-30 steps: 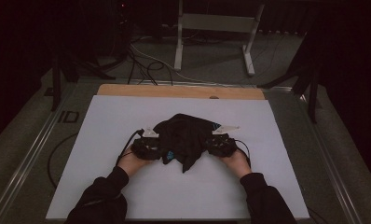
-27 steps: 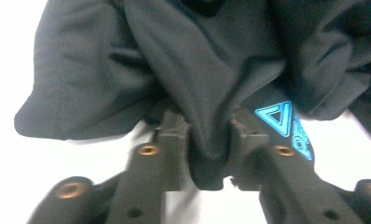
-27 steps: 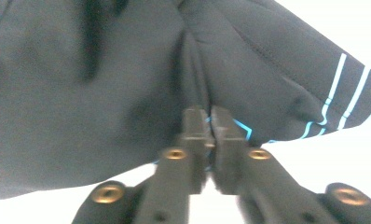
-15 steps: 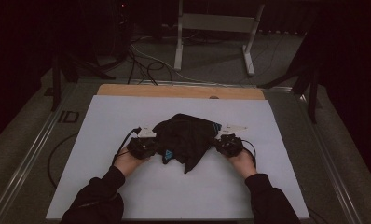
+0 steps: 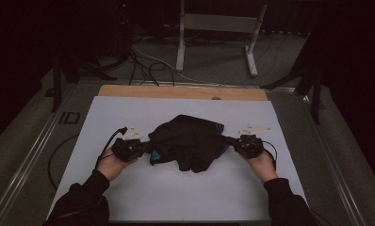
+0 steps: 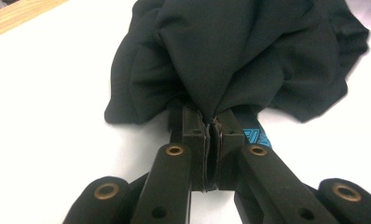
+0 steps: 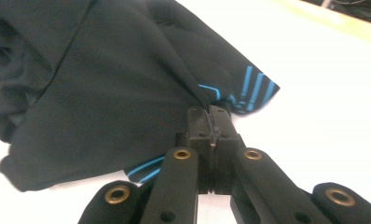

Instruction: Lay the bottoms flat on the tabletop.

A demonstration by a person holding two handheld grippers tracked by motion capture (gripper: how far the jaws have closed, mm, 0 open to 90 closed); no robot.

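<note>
A black garment [image 5: 190,141] with blue stripes lies crumpled in the middle of the white table cover [image 5: 129,113]. My left gripper [image 5: 145,147] is shut on the garment's left edge; in the left gripper view the black garment [image 6: 239,56] bunches into the closed left gripper [image 6: 210,122]. My right gripper [image 5: 230,140] is shut on its right edge; in the right gripper view the black garment [image 7: 104,79] is pinched near the blue stripes [image 7: 253,88] by the right gripper [image 7: 208,112]. The cloth is stretched between both grippers.
A wooden board edge [image 5: 181,92] runs along the far side of the table. Beyond it stand a metal frame [image 5: 218,33] and cables [image 5: 143,61] on the floor. Metal rails [image 5: 30,155] border the table on the left and right.
Both grippers have moved apart, left going left and right going right, pulling the garment wider between them.
</note>
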